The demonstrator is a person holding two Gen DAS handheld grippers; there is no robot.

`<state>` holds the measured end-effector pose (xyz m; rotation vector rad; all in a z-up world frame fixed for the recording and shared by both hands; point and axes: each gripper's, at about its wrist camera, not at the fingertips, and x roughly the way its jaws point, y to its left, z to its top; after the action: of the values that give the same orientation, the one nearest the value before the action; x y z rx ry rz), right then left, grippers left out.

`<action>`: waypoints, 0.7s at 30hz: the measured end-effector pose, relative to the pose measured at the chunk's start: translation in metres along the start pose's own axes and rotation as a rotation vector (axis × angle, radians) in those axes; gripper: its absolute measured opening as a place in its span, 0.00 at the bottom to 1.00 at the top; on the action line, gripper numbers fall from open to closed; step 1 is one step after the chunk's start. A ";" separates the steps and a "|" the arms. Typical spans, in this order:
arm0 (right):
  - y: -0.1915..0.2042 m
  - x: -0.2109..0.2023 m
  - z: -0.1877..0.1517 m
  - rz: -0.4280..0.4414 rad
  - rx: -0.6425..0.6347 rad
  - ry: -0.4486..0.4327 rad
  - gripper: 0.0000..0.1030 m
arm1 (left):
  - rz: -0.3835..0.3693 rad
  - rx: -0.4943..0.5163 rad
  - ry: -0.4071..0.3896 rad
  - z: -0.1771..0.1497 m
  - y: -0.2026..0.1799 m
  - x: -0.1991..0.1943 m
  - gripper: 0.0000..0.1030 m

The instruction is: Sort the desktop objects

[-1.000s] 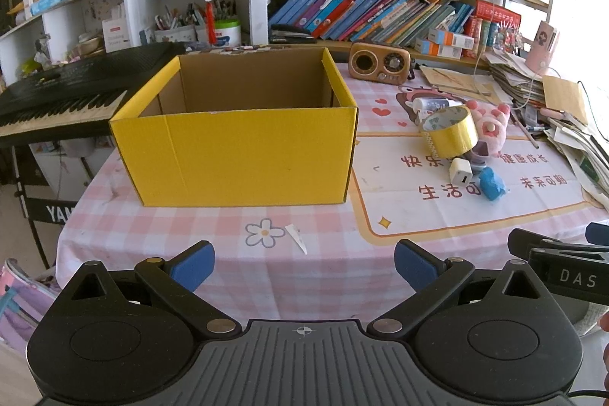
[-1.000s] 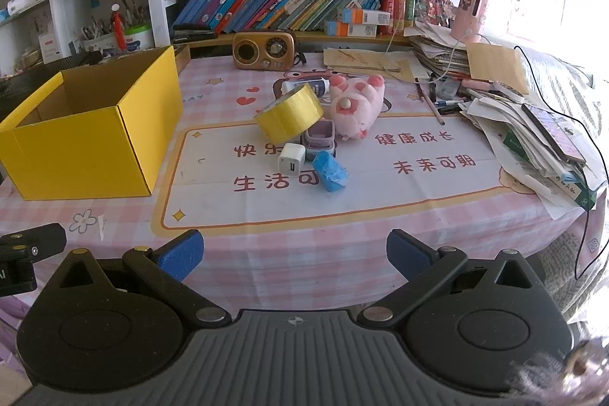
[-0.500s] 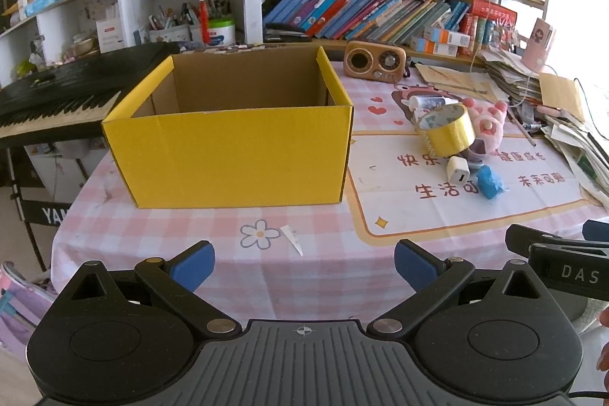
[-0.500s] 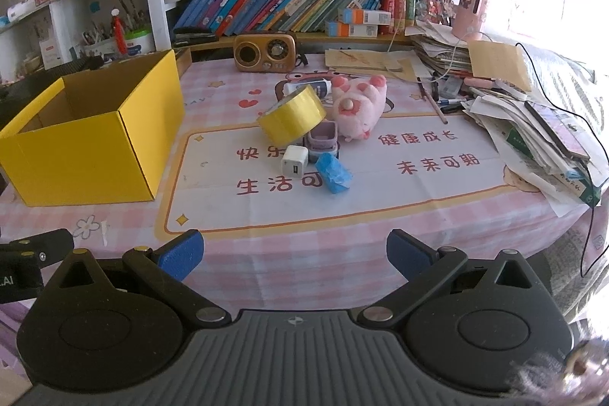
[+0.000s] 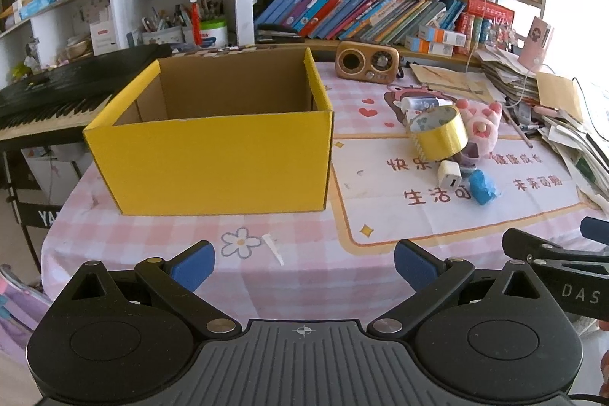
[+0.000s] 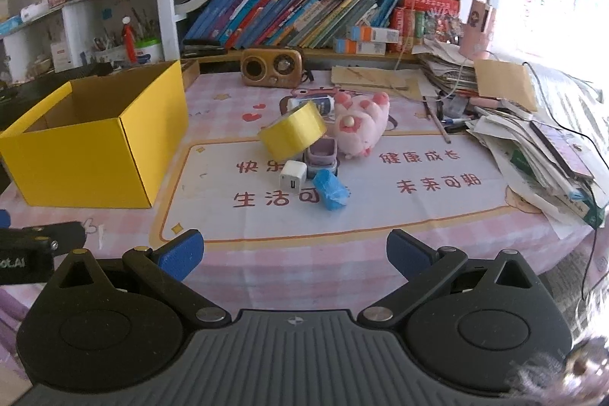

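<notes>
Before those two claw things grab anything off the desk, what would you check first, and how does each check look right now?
1. Left gripper open and holding nothing: ok.
2. Right gripper open and holding nothing: ok.
3. Open yellow cardboard box upright, top unobstructed: ok.
4. Box floor free of items: cannot tell, the front wall hides it.
5. Yellow tape roll lying flat: not ok, it leans tilted on the small lilac container.
6. White cube charger and crumpled blue wrapper nearest the grippers, nothing on top: ok.
</notes>
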<state>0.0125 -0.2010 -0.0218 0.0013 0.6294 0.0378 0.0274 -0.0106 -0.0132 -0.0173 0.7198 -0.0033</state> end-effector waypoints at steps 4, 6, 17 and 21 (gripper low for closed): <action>-0.011 0.008 0.007 0.026 0.009 0.020 1.00 | 0.006 -0.005 0.003 0.005 -0.011 0.005 0.99; -0.017 0.012 0.010 0.046 0.012 0.027 1.00 | 0.010 -0.012 0.007 0.009 -0.018 0.008 0.99; -0.056 0.043 0.034 0.107 -0.006 0.061 1.00 | 0.048 -0.055 0.018 0.026 -0.055 0.030 0.99; -0.074 0.060 0.044 0.101 -0.014 0.087 1.00 | 0.062 -0.084 0.011 0.031 -0.069 0.038 0.99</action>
<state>0.0894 -0.2722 -0.0225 0.0180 0.7161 0.1401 0.0764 -0.0792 -0.0141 -0.0751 0.7314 0.0861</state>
